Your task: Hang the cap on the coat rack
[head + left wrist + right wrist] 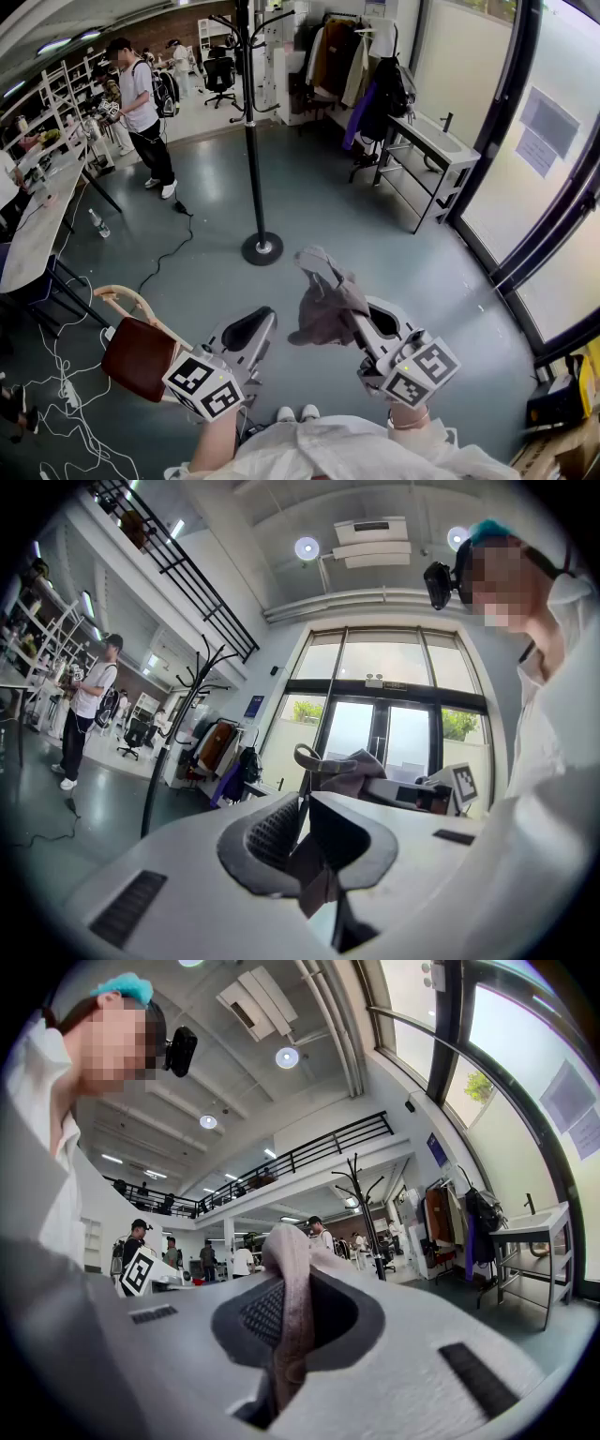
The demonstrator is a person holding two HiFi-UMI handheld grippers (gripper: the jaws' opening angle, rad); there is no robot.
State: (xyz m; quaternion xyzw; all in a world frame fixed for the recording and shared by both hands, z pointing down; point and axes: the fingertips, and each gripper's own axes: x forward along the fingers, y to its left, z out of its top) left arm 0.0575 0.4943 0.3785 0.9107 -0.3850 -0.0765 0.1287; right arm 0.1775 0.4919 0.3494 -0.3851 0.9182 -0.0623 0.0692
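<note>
Open workshop with a grey floor, a glazed wall on the right and a garment rail (349, 54) hung with coats at the back. A brown-seated chair (139, 357) stands near the left foreground. The coat rack (251, 131) stands alone in the middle of the floor: an upright black pole on a round base, its curved hooks at the very top of the head view. The right gripper (354, 317) is clamped on the cap (323, 302). In the right gripper view a fold of pinkish-grey fabric is pinched between the two pads, and the rest of the cap rises in front of the jaws. The left gripper (251, 330) has its jaws together with nothing between them and is held just beside the right one, apart from the cap. Both grippers point level, away from the person. Key relation: the rack lies ahead of the cap and slightly to the left in the head view, well apart from it, and its hooks sit high above the held cap. The pole's long axis is vertical, and the cap's strap loop faces roughly towards it. The right gripper alone carries the cap. The left sits closer to the pole's line but is empty. The hanging step has probably not begun: the cap must first be carried forward and raised to a hook.
</note>
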